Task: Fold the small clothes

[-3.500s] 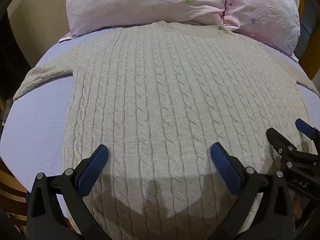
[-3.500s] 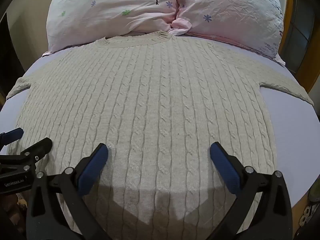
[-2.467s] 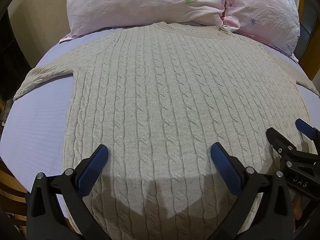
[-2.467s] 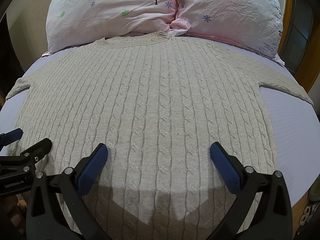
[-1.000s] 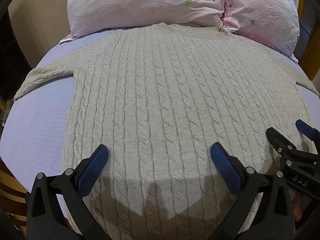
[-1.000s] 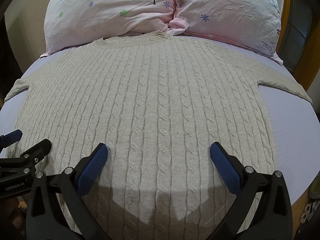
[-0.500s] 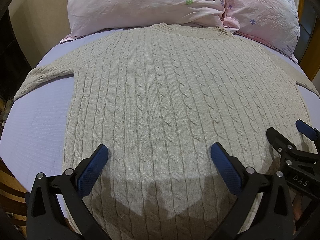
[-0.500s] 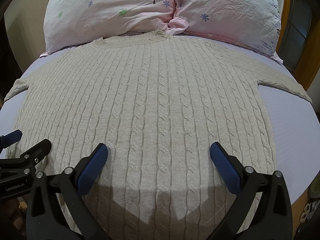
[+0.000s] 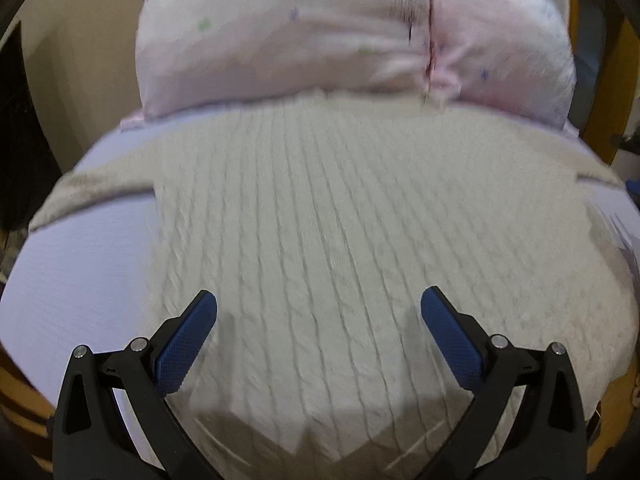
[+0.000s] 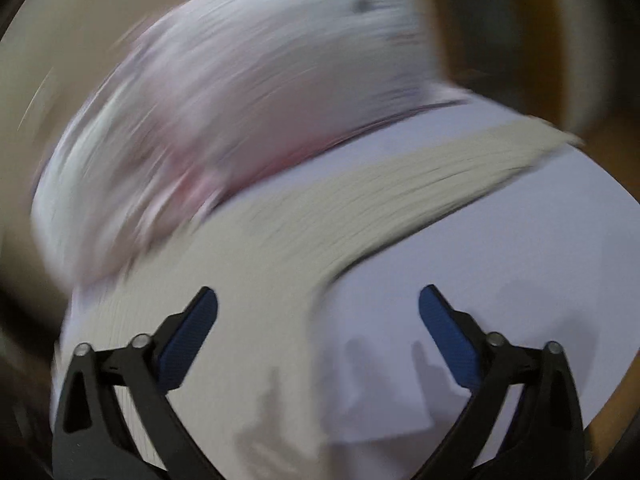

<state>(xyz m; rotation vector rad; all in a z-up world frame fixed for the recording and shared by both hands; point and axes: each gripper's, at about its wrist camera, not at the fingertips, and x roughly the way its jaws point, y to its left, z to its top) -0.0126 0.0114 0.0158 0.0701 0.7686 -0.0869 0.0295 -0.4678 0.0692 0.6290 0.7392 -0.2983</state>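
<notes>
A beige cable-knit sweater (image 9: 328,232) lies flat, front up, on a lavender bed sheet (image 9: 80,272), collar toward the pillows. My left gripper (image 9: 318,312) is open and empty above the sweater's lower body, near the hem. My right gripper (image 10: 318,312) is open and empty over the sheet beside the sweater's right sleeve (image 10: 400,200), which stretches up to the right. The right wrist view is heavily blurred by motion. Neither gripper shows in the other's view.
Two pink flowered pillows (image 9: 320,40) lie at the head of the bed behind the collar; they also show in the right wrist view (image 10: 224,120). A wooden bed frame (image 9: 600,80) rises at the right. The sheet (image 10: 520,260) drops off at the right edge.
Both grippers have moved. The left has pulled back, showing more of the bed. The right has swung fast to the right, from the sweater's body to its right sleeve. Both stay open.
</notes>
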